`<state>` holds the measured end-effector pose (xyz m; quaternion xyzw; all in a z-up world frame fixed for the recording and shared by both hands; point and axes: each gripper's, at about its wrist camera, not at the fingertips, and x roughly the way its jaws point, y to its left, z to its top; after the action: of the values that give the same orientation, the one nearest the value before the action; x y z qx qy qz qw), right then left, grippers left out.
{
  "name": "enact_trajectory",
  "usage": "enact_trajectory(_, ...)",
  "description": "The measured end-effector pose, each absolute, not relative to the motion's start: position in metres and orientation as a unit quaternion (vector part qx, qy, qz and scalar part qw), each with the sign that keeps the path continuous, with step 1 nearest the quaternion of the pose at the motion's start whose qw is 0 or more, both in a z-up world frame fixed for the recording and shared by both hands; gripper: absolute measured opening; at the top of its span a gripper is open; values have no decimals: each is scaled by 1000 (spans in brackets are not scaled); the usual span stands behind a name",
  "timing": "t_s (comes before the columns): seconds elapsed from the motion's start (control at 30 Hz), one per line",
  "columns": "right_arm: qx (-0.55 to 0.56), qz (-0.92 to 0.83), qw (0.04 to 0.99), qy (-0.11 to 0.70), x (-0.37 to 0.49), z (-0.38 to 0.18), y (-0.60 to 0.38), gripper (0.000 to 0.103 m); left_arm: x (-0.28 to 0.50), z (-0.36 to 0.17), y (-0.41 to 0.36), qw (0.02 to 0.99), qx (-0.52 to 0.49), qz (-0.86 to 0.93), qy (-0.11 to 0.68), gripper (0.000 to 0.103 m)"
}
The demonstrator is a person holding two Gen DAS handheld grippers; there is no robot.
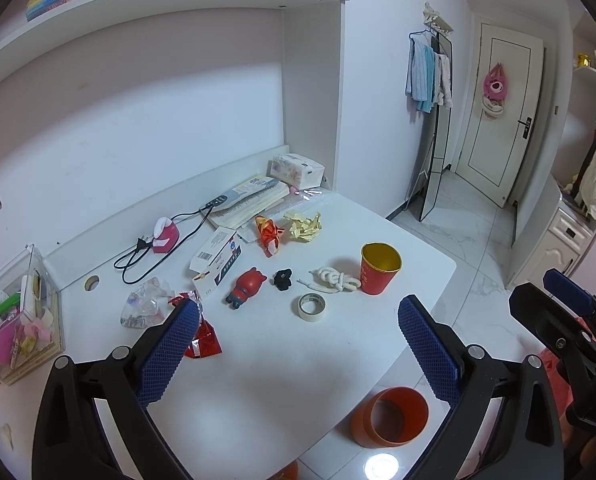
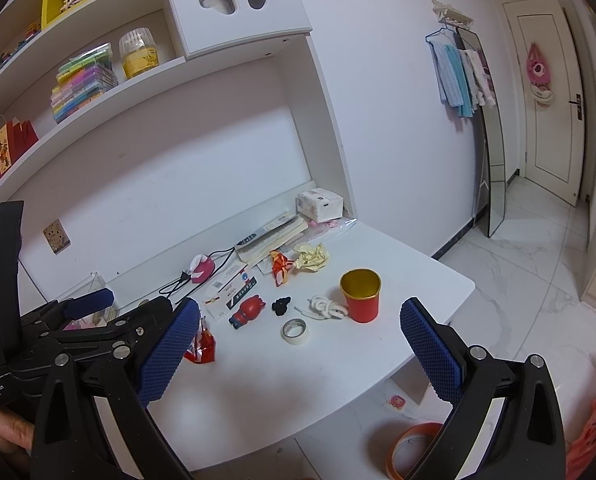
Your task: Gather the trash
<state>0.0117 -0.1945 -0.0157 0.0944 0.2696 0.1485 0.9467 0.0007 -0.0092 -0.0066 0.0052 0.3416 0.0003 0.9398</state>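
On the white desk [image 1: 278, 356] lie a crumpled yellow paper ball [image 1: 305, 225], a red-orange wrapper [image 1: 269, 234], a shiny red wrapper [image 1: 202, 336], a crumpled clear wrapper [image 1: 146, 306] and a red paper cup [image 1: 379, 267]. An orange bin [image 1: 389, 416] stands on the floor by the desk's near edge. My left gripper [image 1: 298, 322] is open and empty above the desk's near part. My right gripper [image 2: 299, 322] is open and empty too, beside the left one; it also shows in the left wrist view [image 1: 553, 300]. In the right wrist view I see the paper ball [image 2: 311, 258], cup [image 2: 360, 295] and bin [image 2: 413, 446].
A tape roll [image 1: 311, 307], white rope [image 1: 335, 278], red toy figure [image 1: 246, 287], black clip [image 1: 282, 279], white carton [image 1: 218, 258], books [image 1: 250, 202], tissue pack [image 1: 298, 168], cable [image 1: 154, 248] and a clear organiser box [image 1: 18, 316] share the desk. A mirror [image 1: 435, 132] leans on the wall.
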Motion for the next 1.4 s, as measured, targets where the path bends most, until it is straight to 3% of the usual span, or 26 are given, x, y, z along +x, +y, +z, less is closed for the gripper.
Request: enact_trajectory(1.4, 102, 166, 942, 274, 13, -13, -189, 98, 5, -10, 3, 935, 10, -8, 354, 98)
